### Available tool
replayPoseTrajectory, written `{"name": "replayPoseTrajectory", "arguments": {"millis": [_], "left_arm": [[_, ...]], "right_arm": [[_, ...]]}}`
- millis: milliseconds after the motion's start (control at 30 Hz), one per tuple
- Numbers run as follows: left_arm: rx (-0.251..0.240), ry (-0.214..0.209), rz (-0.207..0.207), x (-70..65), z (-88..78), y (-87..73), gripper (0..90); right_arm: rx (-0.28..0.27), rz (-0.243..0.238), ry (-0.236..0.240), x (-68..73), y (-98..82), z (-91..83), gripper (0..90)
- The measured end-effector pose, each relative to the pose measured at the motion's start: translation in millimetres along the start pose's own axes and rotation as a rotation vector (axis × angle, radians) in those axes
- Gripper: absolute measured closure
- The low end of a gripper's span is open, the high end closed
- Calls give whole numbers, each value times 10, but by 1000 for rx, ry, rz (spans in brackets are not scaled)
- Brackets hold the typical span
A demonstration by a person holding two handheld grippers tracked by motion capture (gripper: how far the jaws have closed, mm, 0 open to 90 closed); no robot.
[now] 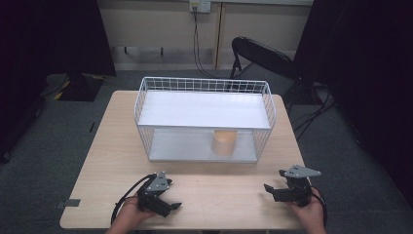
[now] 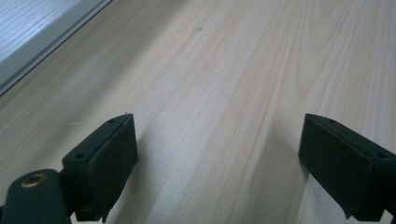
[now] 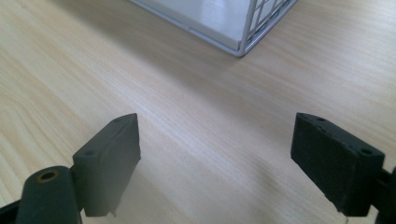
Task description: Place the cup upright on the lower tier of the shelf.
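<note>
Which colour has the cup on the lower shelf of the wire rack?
The cup is light orange-tan; the high view shows it best.

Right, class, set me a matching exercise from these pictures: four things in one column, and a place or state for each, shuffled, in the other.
Things:
1. cup
2. wire rack
3. left gripper
4. folding chair

Places or states:
A. on the floor beyond the table
B. on the rack's lower shelf
C. open, at the table's near edge
D. standing mid-table

Pairs: 1-B, 2-D, 3-C, 4-A
</note>
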State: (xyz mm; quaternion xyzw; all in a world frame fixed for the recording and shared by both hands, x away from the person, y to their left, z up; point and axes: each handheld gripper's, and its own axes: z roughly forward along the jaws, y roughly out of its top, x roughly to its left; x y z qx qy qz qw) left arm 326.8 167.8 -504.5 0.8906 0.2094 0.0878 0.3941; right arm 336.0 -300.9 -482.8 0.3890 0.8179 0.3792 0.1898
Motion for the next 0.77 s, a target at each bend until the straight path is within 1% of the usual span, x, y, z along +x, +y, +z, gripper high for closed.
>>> {"name": "replayPoseTrajectory", "arguments": {"millis": [67, 133, 233, 367, 500, 667, 767], "left_arm": [[0, 0, 0, 0, 0, 0, 113], [0, 0, 0, 0, 0, 0, 113], [0, 0, 0, 0, 0, 0, 113], [0, 0, 0, 0, 0, 0, 113], [0, 0, 0, 0, 0, 0, 113], [0, -2, 0, 1, 1, 0, 111], [0, -2, 0, 1, 1, 0, 111]], "right_arm": [[18, -22, 3, 22, -44, 39, 153], [20, -29, 3, 29, -52, 50, 153], [40, -66, 0, 49, -75, 82, 152], [43, -62, 8, 38, -95, 98, 152], [51, -77, 13, 45, -117, 114, 152], [47, -75, 18, 56, -106, 112, 152], [51, -82, 19, 59, -106, 122, 152]]}}
